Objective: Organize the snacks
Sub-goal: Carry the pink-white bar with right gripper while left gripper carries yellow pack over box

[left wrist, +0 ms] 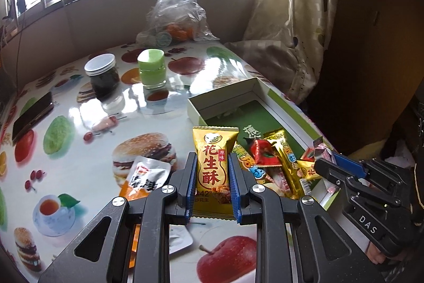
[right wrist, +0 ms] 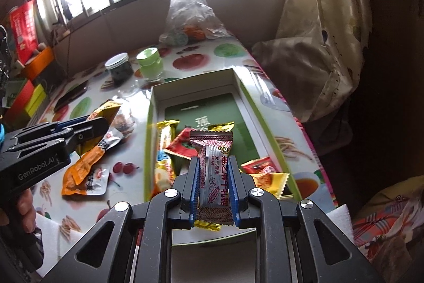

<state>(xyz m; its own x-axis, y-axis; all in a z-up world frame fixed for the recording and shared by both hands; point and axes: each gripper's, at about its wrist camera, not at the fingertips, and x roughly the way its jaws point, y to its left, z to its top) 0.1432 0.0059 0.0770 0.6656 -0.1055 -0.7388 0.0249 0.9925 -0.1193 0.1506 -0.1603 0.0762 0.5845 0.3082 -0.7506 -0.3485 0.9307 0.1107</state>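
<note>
Two snacks mid-carry, both headed for the box. Left wrist: left gripper (left wrist: 212, 177) clamped on gold peanut bar (left wrist: 212, 163), hovering at box (left wrist: 225, 100) edge; orange packet (left wrist: 144, 175) loose on table (left wrist: 79, 123). Right wrist: right gripper (right wrist: 213, 184) pinching silver nougat bar (right wrist: 213, 177) over the box. Probably next: lower, let go. Jars (right wrist: 120, 68) well clear, nothing blocking.

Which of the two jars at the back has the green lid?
The right-hand jar, pale green with a green lid; the dark-filled jar to its left has a clear lid.
</note>
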